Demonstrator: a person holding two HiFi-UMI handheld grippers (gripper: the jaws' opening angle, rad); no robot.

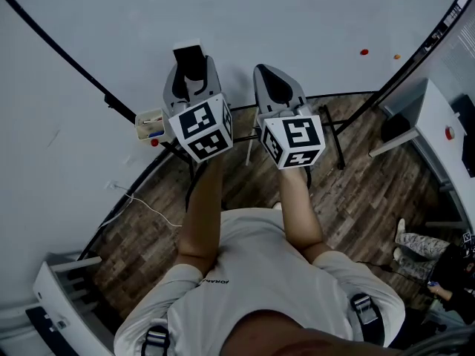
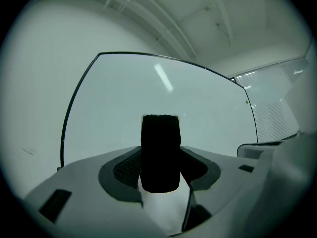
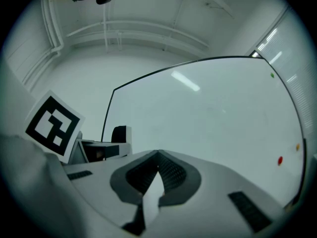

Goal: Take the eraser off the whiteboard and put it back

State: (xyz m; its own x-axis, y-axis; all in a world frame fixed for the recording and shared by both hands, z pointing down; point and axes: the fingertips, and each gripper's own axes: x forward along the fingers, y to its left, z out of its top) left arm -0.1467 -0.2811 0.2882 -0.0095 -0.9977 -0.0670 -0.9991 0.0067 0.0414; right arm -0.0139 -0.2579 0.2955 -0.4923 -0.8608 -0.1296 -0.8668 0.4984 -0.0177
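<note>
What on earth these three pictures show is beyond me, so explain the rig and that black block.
There is no robot here: a person holds a two-jaw tool in each hand. The head view looks down from the person's head at both arms, facing a whiteboard. The other two views come from cameras riding on each tool, looking along its jaws. The left gripper is clamped on the black eraser. I cannot tell whether the eraser touches the board. The right gripper is shut and empty. The patterned cubes are parts of the tools. The board carries a few small coloured dots, and a little tray sits at its lower edge.
</note>
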